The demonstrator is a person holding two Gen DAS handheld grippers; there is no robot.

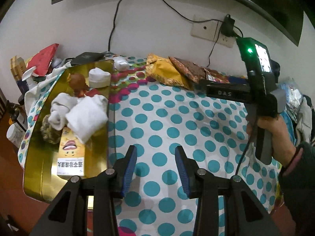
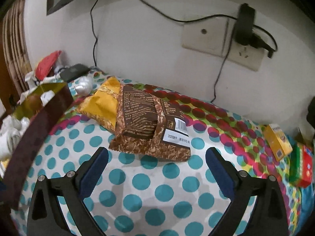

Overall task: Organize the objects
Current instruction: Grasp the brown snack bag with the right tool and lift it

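A gold tin box [image 1: 35, 169] stands at the table's left, holding white socks [image 1: 78, 114], a brown figurine [image 1: 77, 82], a yellow carton [image 1: 69, 157] and a white cap [image 1: 99, 77]. A brown snack bag [image 2: 149, 125] lies on a yellow snack bag [image 2: 100, 104] near the wall; both also show in the left wrist view [image 1: 173, 72]. My right gripper [image 2: 157, 157] is open and empty, just in front of the brown bag. My left gripper [image 1: 155, 155] is open and empty above the dotted cloth, right of the tin.
The table has a dotted cloth [image 1: 177, 122]. A yellow box [image 2: 277, 141] and a red-green box [image 2: 301, 167] lie at the right. Clutter with a red bag [image 1: 44, 58] and a spray bottle sits at the back left. Cables hang from a wall socket [image 2: 244, 55].
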